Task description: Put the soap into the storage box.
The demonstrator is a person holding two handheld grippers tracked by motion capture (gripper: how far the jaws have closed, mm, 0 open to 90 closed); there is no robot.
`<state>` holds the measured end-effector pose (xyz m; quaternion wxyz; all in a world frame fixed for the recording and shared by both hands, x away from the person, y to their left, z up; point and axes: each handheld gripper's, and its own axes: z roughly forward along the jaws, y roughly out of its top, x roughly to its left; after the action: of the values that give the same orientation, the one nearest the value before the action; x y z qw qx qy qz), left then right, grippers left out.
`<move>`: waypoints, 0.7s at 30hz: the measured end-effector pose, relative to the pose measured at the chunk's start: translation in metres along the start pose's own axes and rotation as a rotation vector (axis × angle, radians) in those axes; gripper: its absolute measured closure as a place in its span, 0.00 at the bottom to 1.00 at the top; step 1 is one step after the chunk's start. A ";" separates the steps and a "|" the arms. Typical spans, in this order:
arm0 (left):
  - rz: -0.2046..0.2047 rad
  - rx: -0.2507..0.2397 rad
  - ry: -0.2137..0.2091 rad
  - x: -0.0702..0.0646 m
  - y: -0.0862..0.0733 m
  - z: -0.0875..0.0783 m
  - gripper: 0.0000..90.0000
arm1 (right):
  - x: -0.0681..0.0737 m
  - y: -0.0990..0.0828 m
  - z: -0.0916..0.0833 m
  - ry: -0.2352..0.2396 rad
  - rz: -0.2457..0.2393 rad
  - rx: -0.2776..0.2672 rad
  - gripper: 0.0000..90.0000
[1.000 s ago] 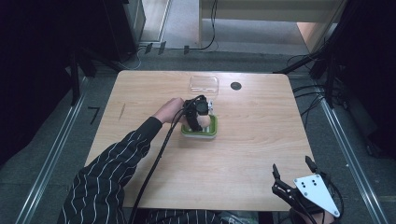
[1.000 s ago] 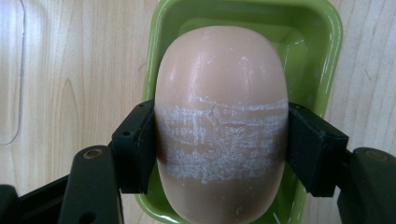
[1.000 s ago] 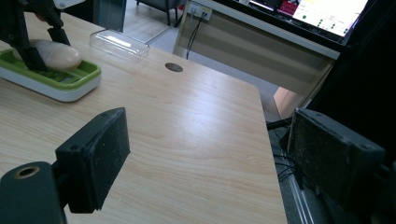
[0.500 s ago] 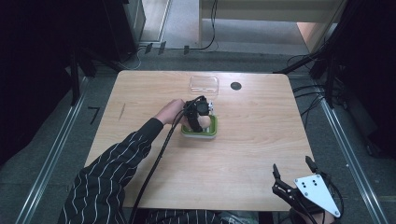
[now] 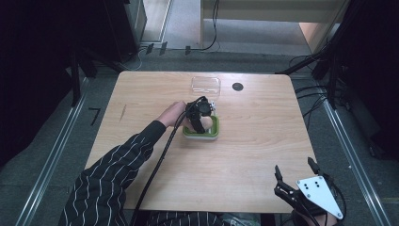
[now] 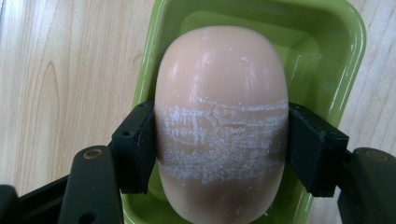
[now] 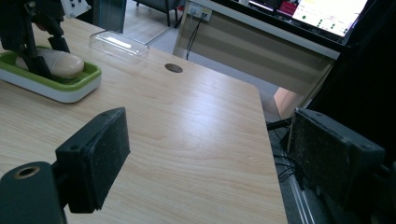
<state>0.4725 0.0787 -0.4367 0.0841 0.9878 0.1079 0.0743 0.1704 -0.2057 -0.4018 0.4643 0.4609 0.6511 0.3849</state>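
The left gripper [image 6: 219,140] clamps the soap bar [image 6: 220,116] down in the green dish [image 6: 348,51], likely placing it, so releasing comes next; the right gripper [image 7: 205,158] waits wide open, empty.

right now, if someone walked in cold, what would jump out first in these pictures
The eye goes to the pale bar of soap, scuffed white across its middle, clamped between the left gripper jaws over the green soap dish near the table's centre. Next comes the right gripper, open and idle at the table's near right corner. A clear plastic lid lies at the far edge beside a dark round hole.
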 end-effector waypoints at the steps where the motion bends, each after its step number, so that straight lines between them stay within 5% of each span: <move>1: 0.001 0.000 0.000 0.000 0.000 0.000 0.37 | 0.000 0.000 0.000 0.001 0.000 0.001 0.15; 21: -0.003 0.001 0.011 -0.001 0.000 -0.001 0.35 | 0.000 0.000 0.000 0.001 0.000 0.001 0.15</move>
<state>0.4718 0.0788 -0.4360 0.0830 0.9873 0.1098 0.0798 0.1707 -0.2056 -0.4018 0.4637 0.4608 0.6515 0.3850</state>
